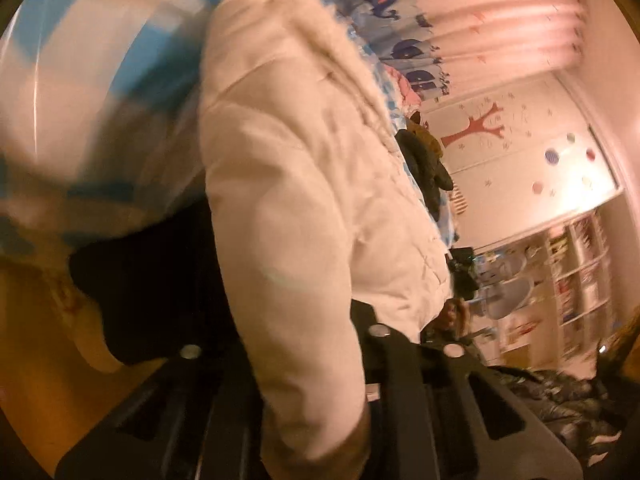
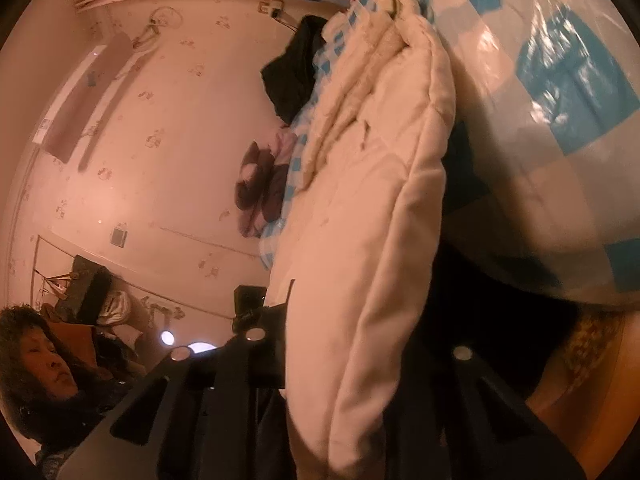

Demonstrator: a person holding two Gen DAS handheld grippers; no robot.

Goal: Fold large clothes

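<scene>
Left grip: my left gripper (image 1: 316,344) is pinched tight on a fold of the cream padded jacket (image 1: 304,184); the cloth runs straight down between its fingers.
Right grip: my right gripper (image 2: 356,344) is likewise clamped on the jacket's thick edge (image 2: 360,240), fingers nearly together.
Jacket position: it lies stretched between both claws over the blue-and-white checked sheet (image 2: 560,128), its fleecy collar at the far end.
Slip risk: I judge the padding bulky and slick; a quick lift could pull the thin pinch free on either side.
Snag risk: the black garment (image 2: 292,76) and the purple-and-white bundle (image 2: 260,184) sit just beside the jacket, so a wide sweep might drag them along.
Fold risk: uneven pull from my two hands would skew the crease.
View risk: the left view is blurred, so I cannot check the fabric's edge there.
</scene>
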